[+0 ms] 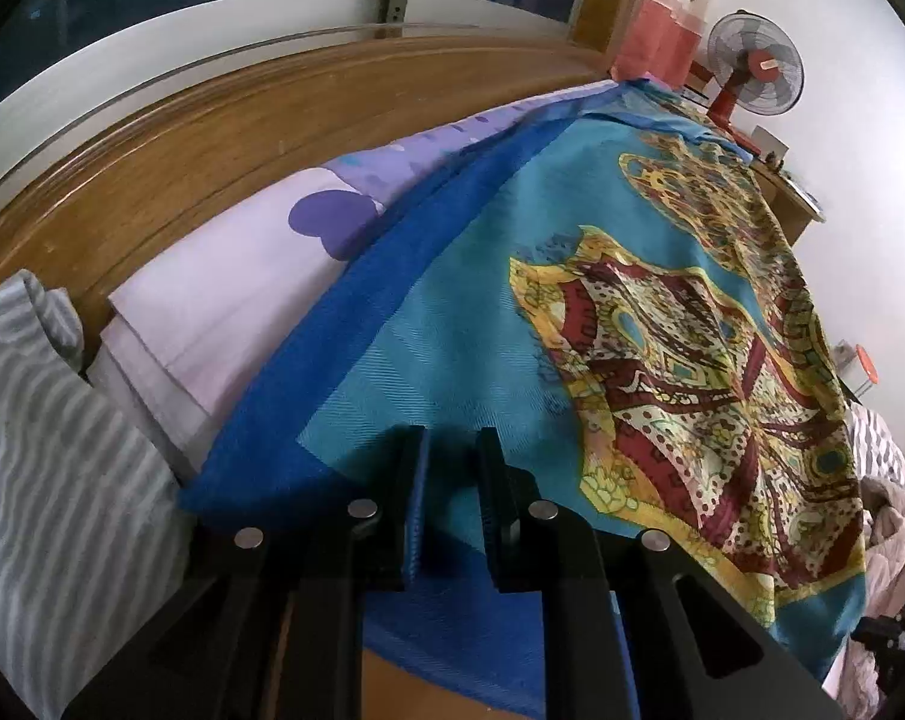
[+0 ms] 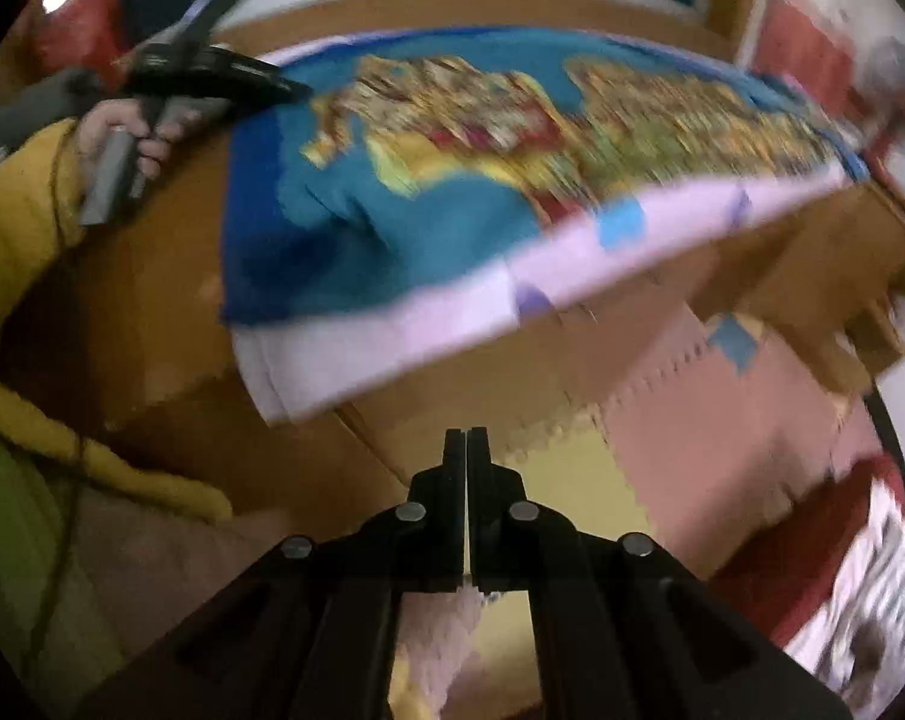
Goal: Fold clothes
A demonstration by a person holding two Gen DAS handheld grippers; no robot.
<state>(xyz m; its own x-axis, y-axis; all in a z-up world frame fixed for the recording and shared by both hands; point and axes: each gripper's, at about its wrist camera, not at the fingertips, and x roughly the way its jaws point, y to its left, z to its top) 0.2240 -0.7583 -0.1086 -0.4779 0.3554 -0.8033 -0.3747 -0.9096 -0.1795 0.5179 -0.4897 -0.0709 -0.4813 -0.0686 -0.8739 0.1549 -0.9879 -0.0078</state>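
A blue and teal scarf (image 1: 482,330) with a yellow, red and cream pattern lies spread over a bed's lilac sheet (image 1: 224,300). My left gripper (image 1: 452,480) sits at the scarf's near dark-blue border, its jaws narrowly apart with a strip of the blue hem between them. The right wrist view is blurred. It shows the same scarf (image 2: 422,228) and the left gripper (image 2: 296,90) at its corner, held by a hand (image 2: 122,132). My right gripper (image 2: 466,438) is shut on nothing, off the bed's side, above the floor mats (image 2: 662,420).
A wooden bed frame (image 1: 182,138) curves behind the bed, below a window. A grey striped cloth (image 1: 50,450) lies at the left. A red fan (image 1: 755,66) stands at the back right, and crumpled bedding (image 1: 896,528) lies at the right. A yellow sleeve (image 2: 20,210) fills the left.
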